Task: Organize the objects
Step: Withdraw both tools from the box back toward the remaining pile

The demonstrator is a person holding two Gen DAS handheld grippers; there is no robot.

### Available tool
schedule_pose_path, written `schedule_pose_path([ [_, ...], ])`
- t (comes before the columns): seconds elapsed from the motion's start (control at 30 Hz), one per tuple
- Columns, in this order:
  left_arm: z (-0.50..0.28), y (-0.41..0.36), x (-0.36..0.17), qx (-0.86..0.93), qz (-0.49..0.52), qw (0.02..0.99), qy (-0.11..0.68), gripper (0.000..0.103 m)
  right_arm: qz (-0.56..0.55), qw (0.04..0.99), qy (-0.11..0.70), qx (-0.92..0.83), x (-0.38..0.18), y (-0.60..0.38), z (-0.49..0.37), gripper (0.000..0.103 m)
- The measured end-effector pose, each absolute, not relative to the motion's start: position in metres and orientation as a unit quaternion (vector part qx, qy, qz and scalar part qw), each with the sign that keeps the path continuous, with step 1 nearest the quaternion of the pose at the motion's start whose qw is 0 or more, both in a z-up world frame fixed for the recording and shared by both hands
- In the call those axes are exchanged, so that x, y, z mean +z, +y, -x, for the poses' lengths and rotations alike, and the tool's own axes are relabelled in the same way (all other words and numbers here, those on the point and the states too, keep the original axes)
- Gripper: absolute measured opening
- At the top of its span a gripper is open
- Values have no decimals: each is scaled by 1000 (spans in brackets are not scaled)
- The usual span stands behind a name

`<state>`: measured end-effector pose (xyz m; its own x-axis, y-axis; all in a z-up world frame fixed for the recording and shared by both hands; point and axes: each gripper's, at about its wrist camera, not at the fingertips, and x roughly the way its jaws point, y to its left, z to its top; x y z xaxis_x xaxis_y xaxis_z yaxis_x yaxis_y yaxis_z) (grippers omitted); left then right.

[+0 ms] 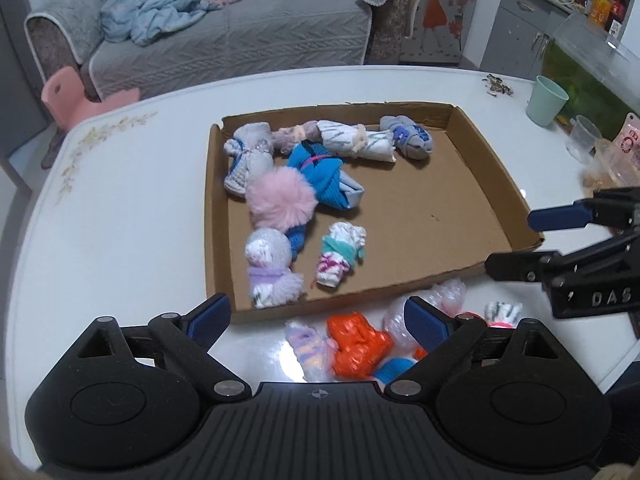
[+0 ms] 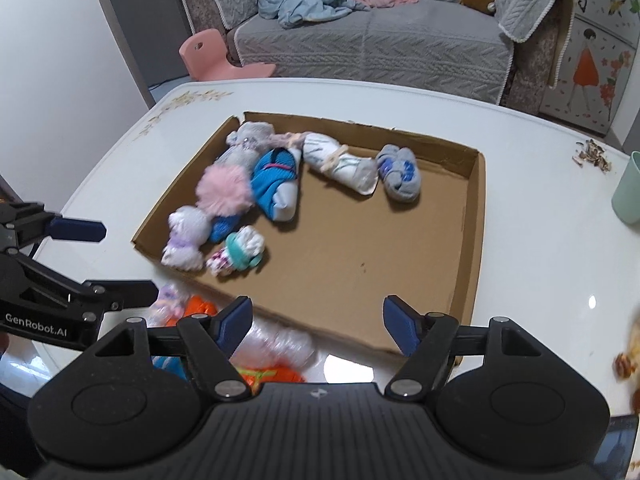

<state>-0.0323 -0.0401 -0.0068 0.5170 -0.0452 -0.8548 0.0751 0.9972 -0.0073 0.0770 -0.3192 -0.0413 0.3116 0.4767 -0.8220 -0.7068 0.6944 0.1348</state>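
A shallow cardboard tray point(image 1: 472, 176) point(image 2: 476, 216) lies on the white table. Several rolled sock bundles lie in its left half, among them a pink fluffy one point(image 1: 280, 198) point(image 2: 224, 190), a blue one point(image 1: 324, 176) point(image 2: 276, 178) and a white one with a teal band point(image 1: 340, 254) point(image 2: 238, 254). More bundles lie on the table in front of the tray, including an orange one point(image 1: 358, 344) point(image 2: 200, 308). My left gripper point(image 1: 318, 318) is open above these loose bundles. My right gripper point(image 2: 318, 324) is open and empty over the tray's near edge.
A green cup point(image 1: 546, 100) point(image 2: 628, 196), a clear cup point(image 1: 582, 136) and a fish tank point(image 1: 592, 68) stand at the table's right side. Crumbs point(image 2: 592, 156) lie near the far right edge. A grey sofa point(image 1: 224, 32) and pink stool point(image 1: 76, 96) stand behind the table.
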Motion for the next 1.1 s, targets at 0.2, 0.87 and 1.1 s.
schedule_pose_path([
  [0.2, 42, -45, -8, -33, -13, 872, 489, 96, 127, 798, 459, 369, -44, -323, -63, 71],
  [0.87, 48, -11, -54, 20, 8, 844, 535, 97, 129, 778, 486, 377, -62, -310, -57, 73],
  [1.1, 43, -7, -58, 40, 8, 845, 533, 97, 122, 758, 511, 386, -78, -289, -54, 78],
])
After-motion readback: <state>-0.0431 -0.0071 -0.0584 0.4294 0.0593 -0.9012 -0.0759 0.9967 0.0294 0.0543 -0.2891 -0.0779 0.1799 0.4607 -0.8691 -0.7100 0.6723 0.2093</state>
